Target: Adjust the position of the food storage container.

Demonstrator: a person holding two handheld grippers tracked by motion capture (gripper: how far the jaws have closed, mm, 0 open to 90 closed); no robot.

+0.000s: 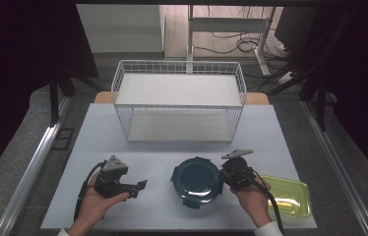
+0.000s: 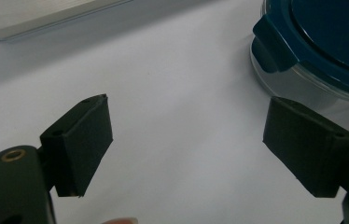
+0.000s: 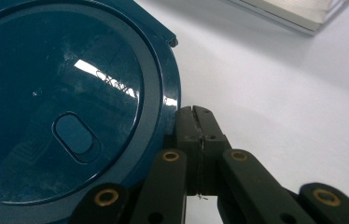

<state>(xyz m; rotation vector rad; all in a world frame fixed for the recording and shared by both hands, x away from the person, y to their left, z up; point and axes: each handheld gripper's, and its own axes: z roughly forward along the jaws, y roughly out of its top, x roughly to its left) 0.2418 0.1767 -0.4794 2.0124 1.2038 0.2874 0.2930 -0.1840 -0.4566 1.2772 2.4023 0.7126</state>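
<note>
- Right gripper (image 3: 199,122): jaws pressed flat together with nothing between them, tips right beside the rim of the round blue lid (image 3: 65,100), lower centre of the right gripper view.
- Left gripper (image 2: 186,140): jaws spread wide over bare table (image 2: 177,79), nothing between them.
- Lidded container (image 1: 197,181): lower centre of the high view, between both grippers.
- Yellow-green tray (image 1: 290,194): lower right.
- Wire rack (image 1: 179,98): upper centre.

Both grippers are black: the left gripper (image 1: 140,186) has flat rectangular pads (image 2: 85,140), brass-ringed screw holes and a grey three-cornered plate; the right gripper (image 1: 225,173) trails a black cable; white sleeves.
</note>
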